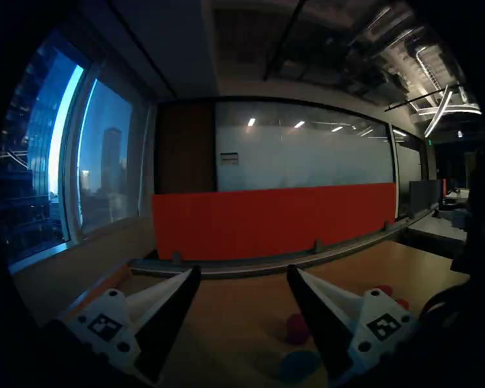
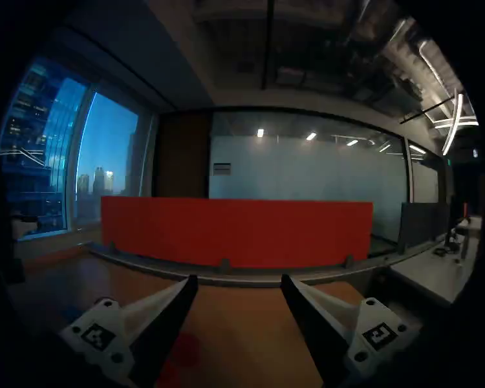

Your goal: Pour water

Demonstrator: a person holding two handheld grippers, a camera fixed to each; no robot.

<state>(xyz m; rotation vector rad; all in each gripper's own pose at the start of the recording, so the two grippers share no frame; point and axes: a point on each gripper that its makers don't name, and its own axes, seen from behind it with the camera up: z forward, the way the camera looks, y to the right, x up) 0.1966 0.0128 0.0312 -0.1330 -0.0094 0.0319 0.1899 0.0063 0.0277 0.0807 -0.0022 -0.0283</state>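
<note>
In the left gripper view my left gripper (image 1: 242,275) is open above a wooden table (image 1: 378,265), nothing between its white fingers (image 1: 168,297). Low between them lie a dark red round object (image 1: 298,328) and a blue round object (image 1: 301,363), both dim and hard to identify. More small red things (image 1: 391,292) sit by the right finger. In the right gripper view my right gripper (image 2: 239,281) is open too, empty, over the same kind of table (image 2: 242,336). A blurry red patch (image 2: 181,355) lies on the wood below it.
An orange-red divider panel (image 1: 275,223) stands along the table's far edge, also seen in the right gripper view as the divider (image 2: 236,233). Behind it is a glass wall (image 1: 307,155). Large windows (image 1: 81,168) are at the left. Other desks (image 2: 436,265) stand at the right.
</note>
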